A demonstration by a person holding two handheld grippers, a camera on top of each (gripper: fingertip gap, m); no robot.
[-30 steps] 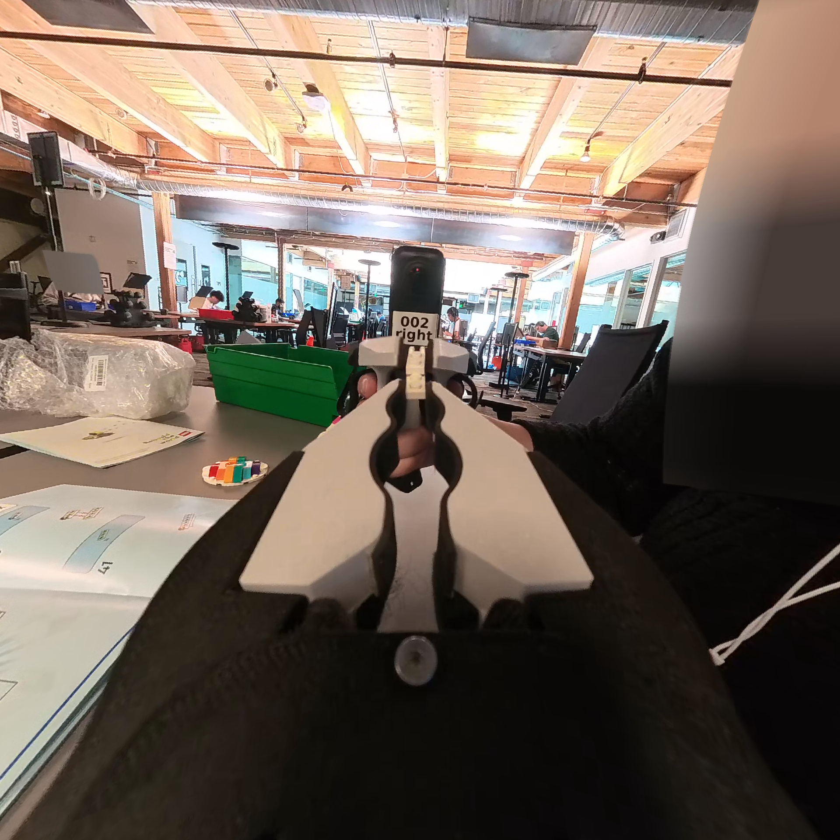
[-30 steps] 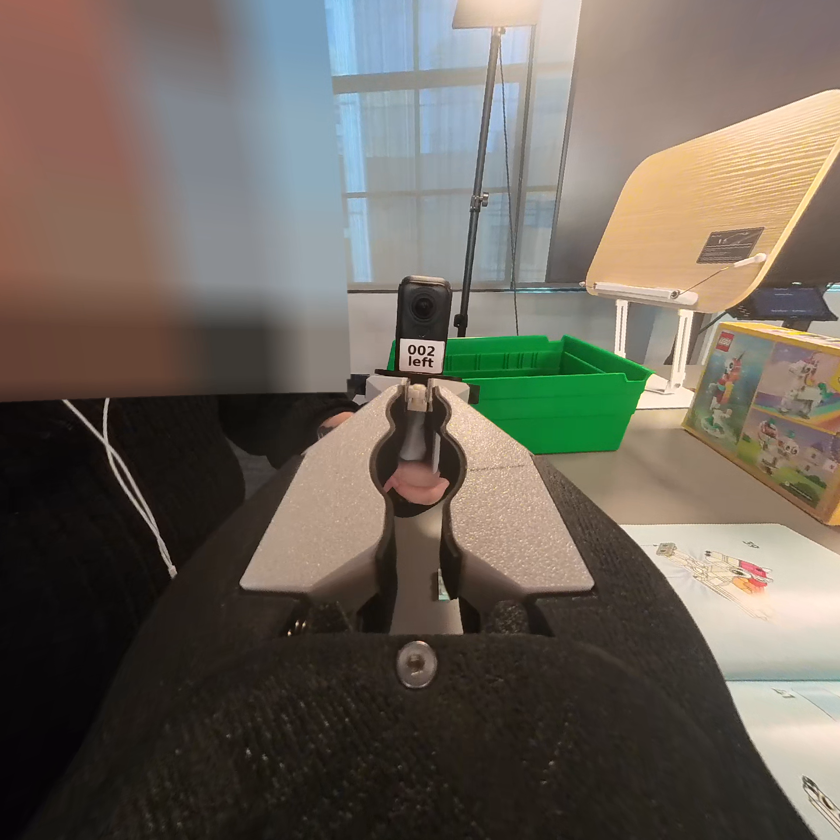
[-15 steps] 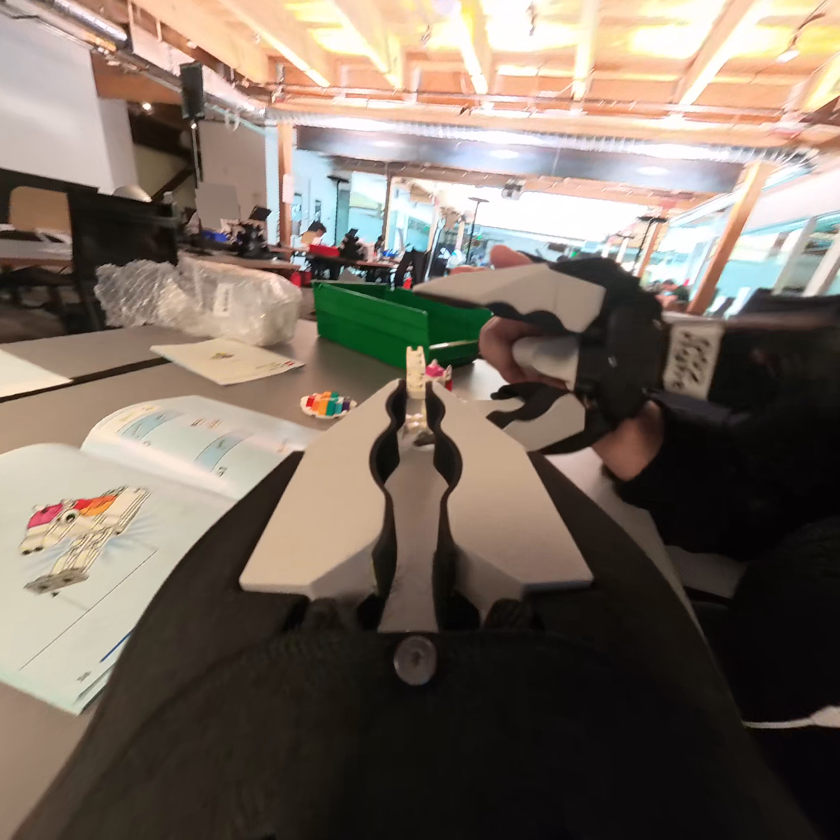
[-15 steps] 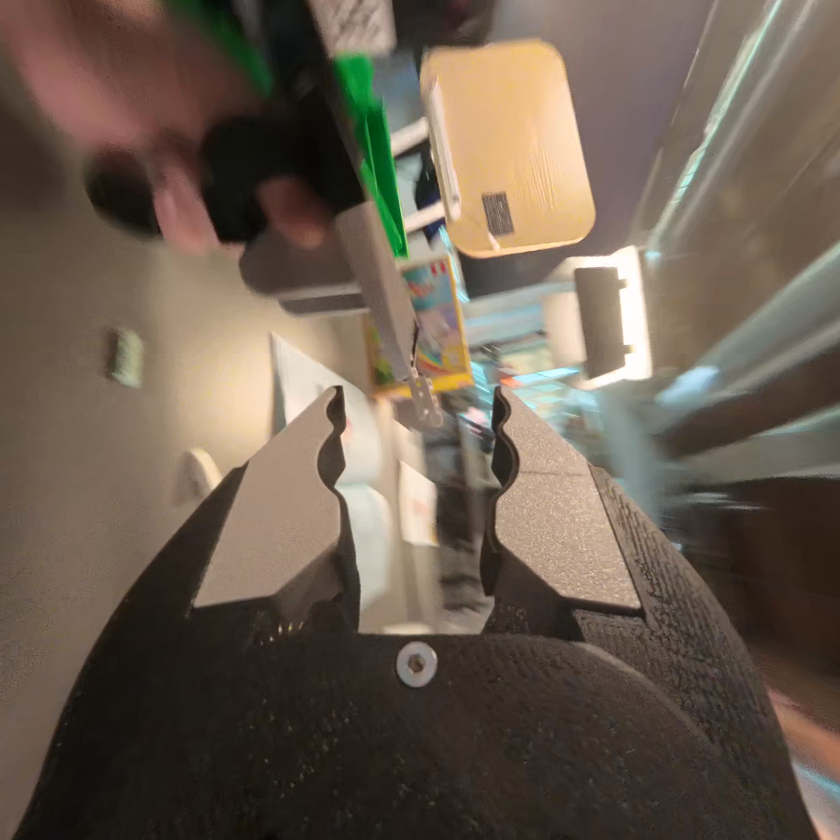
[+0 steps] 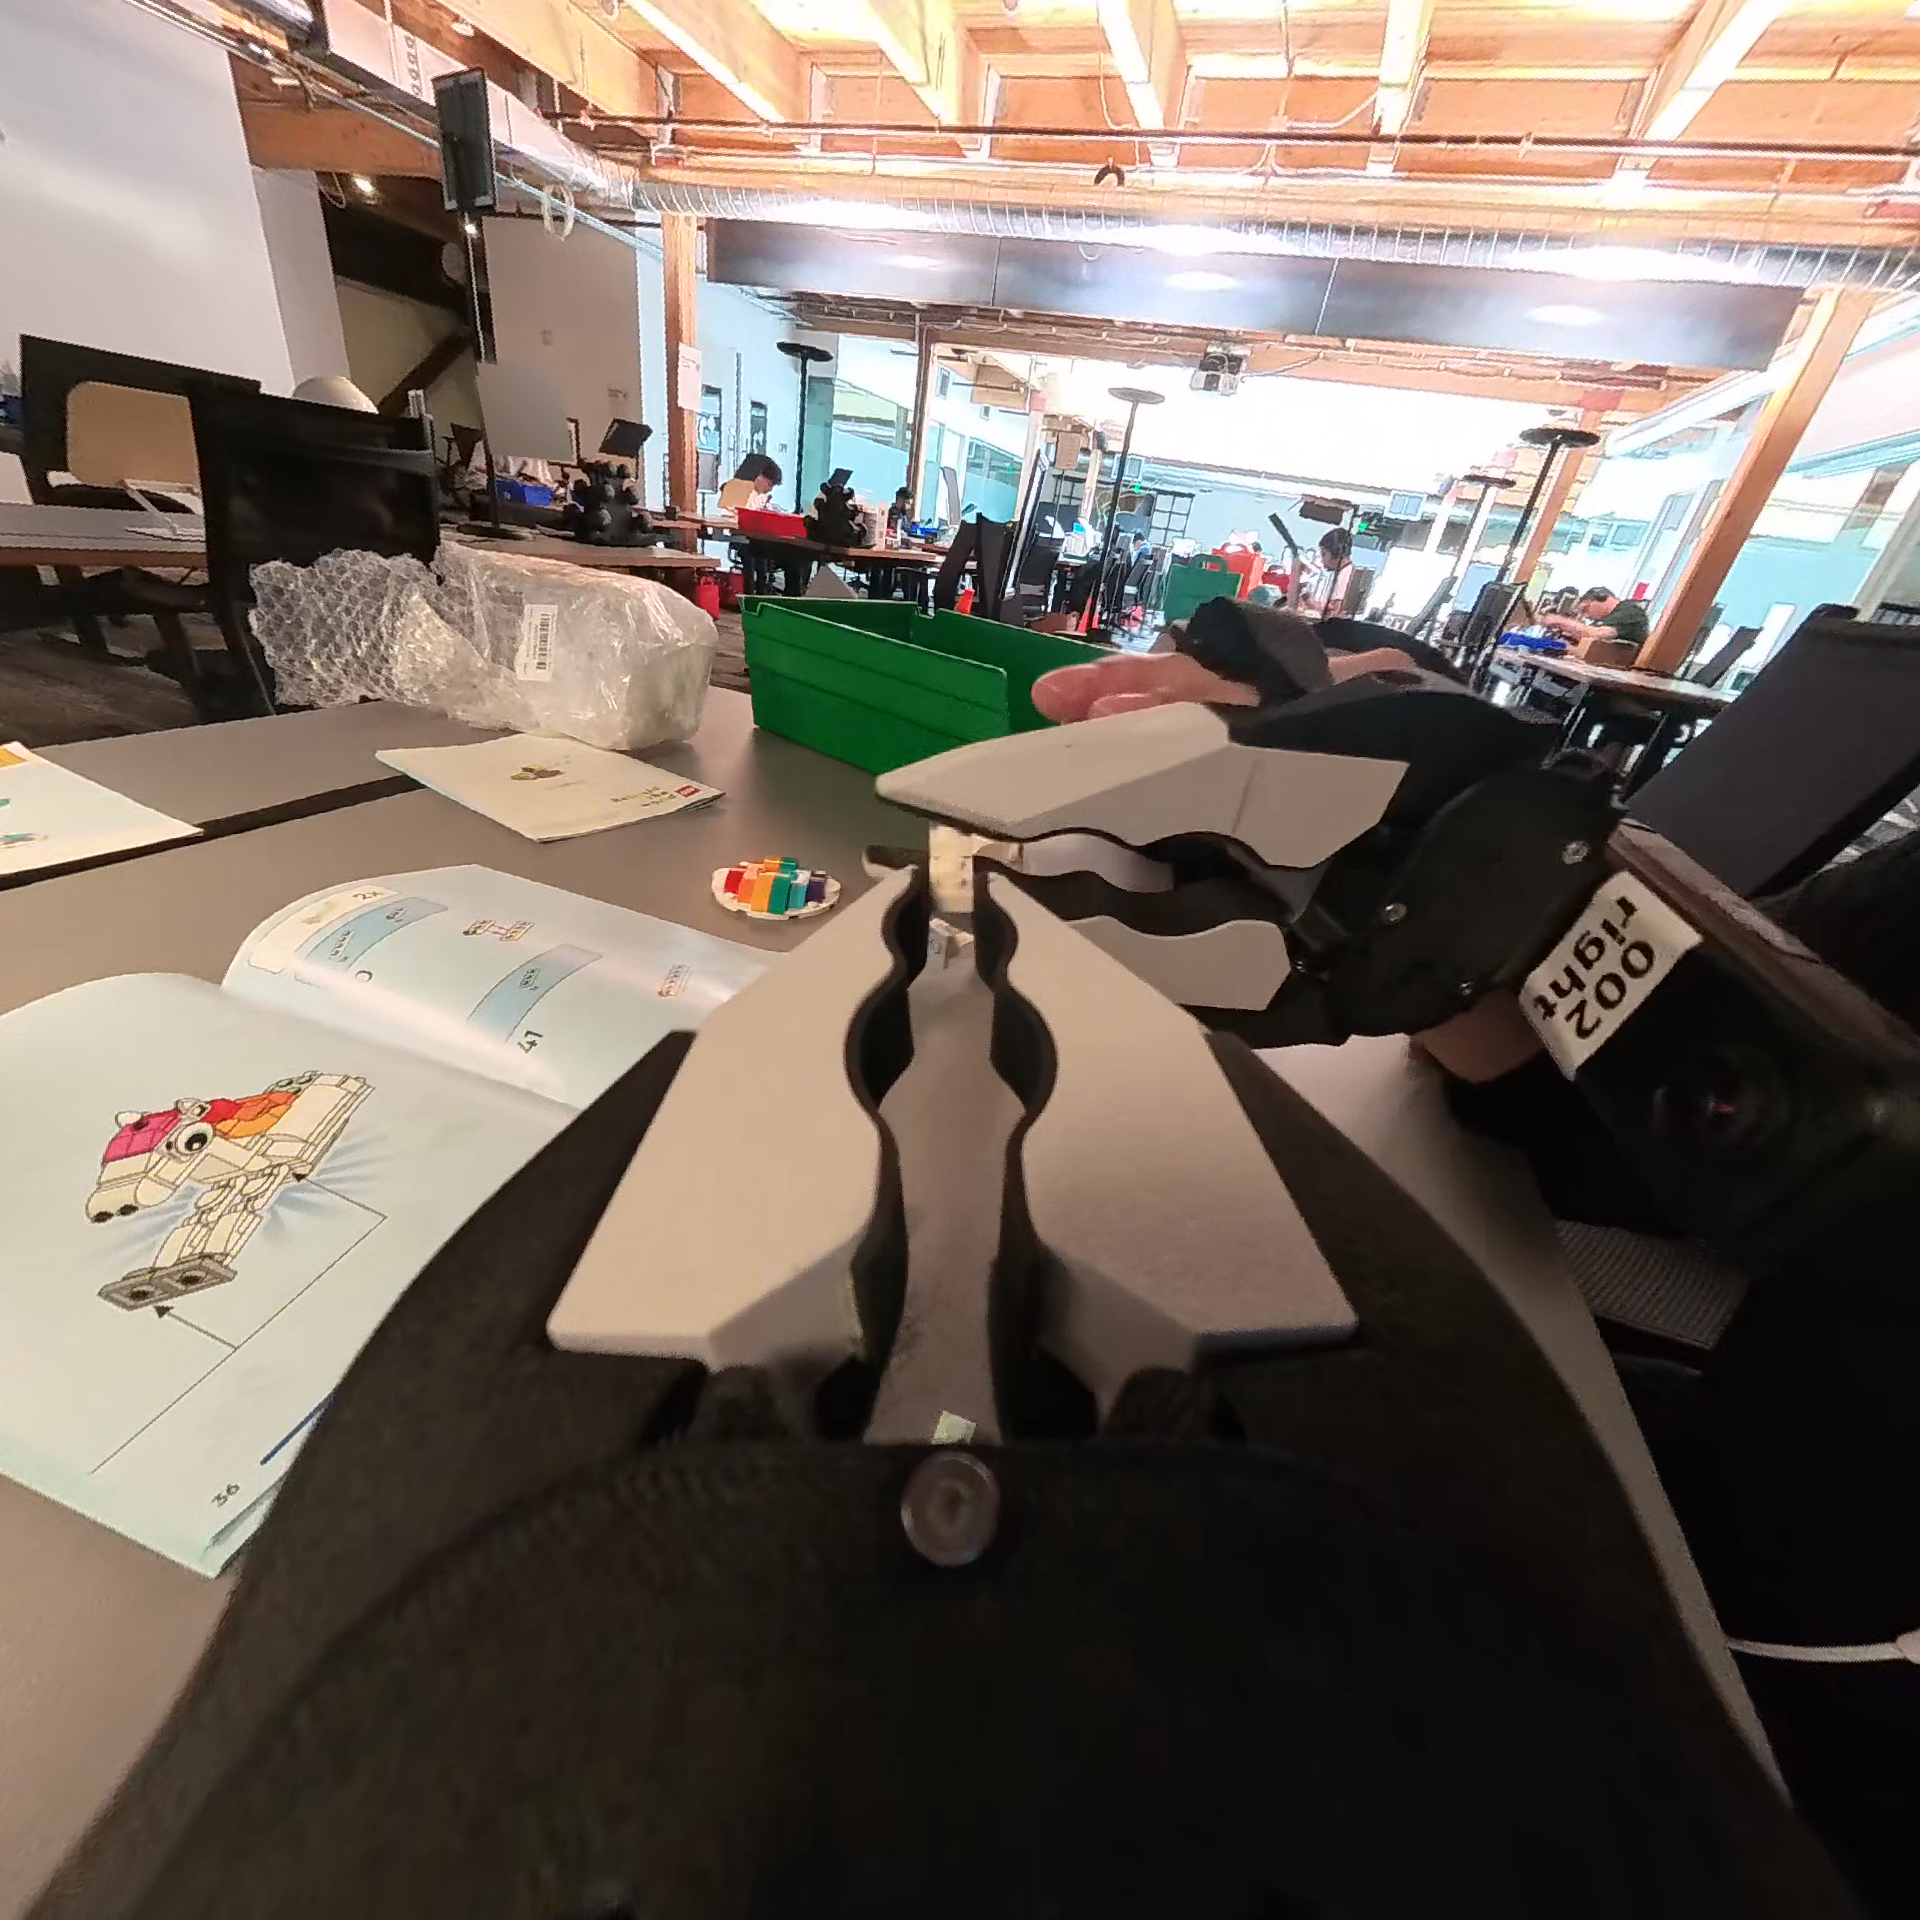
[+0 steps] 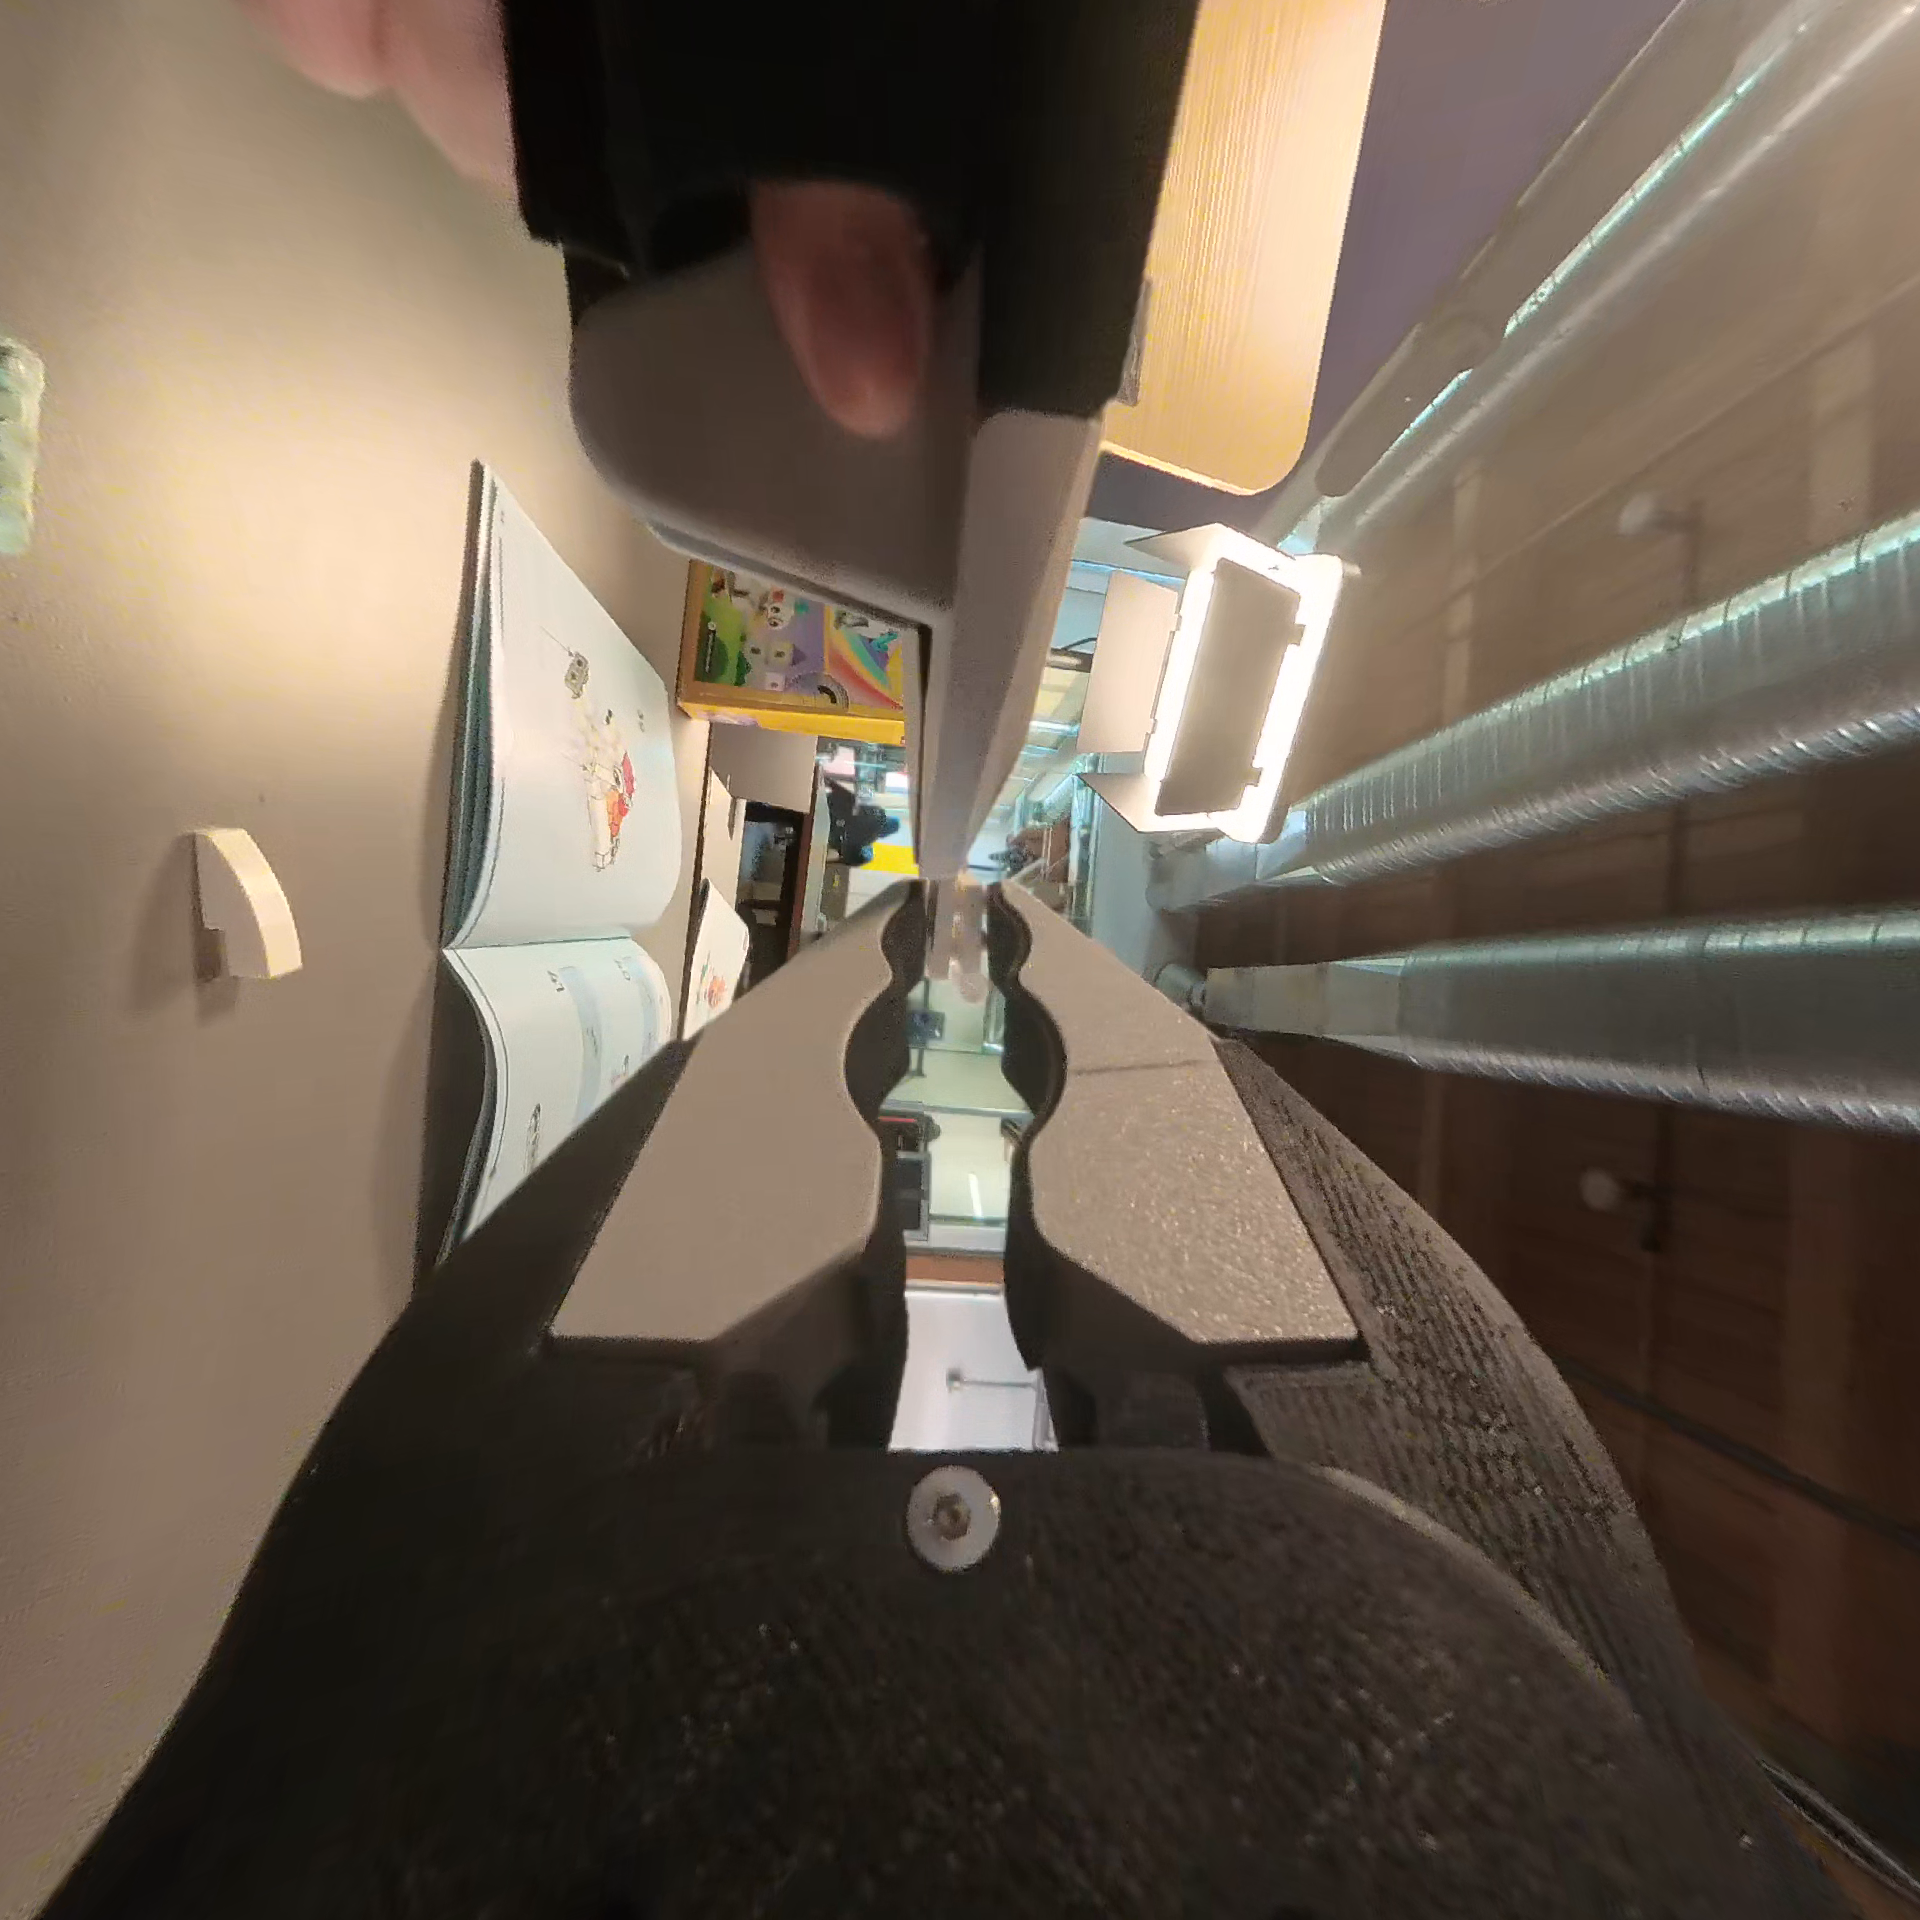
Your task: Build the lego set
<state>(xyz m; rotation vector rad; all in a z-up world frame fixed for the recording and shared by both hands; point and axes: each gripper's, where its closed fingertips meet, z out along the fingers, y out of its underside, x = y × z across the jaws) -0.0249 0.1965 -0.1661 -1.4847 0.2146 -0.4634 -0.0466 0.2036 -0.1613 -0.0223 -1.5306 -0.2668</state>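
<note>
A small white lego piece [image 5: 953, 873] is held above the grey table [image 5: 260, 831]. My left gripper [image 5: 948, 904] is shut on its lower part. My right gripper [image 5: 930, 831] comes in from the right, rolled on its side, with its jaws closed on the upper part. In the right wrist view the piece [image 6: 956, 930] sits between my right gripper's tips [image 6: 954, 914], and the left gripper [image 6: 940, 868] reaches down to it from above. A colourful round lego assembly [image 5: 774, 890] lies on the table just behind the grippers. A white quarter-round piece [image 6: 244, 904] lies loose on the table.
An open instruction booklet [image 5: 312, 1091] lies at the left, a second booklet [image 5: 551, 784] behind it. A green bin [image 5: 883, 686] and a bubble-wrap bundle [image 5: 468, 644] stand at the back. The lego box [image 6: 790, 655] and a wooden stand [image 6: 1236, 208] are beyond the booklet. Left and right tips are no more than a few centimetres apart.
A second ago the grippers faced each other, both on the piece. The right gripper then let go, opened and rolled on its side. It has now closed on the white piece from the side.
</note>
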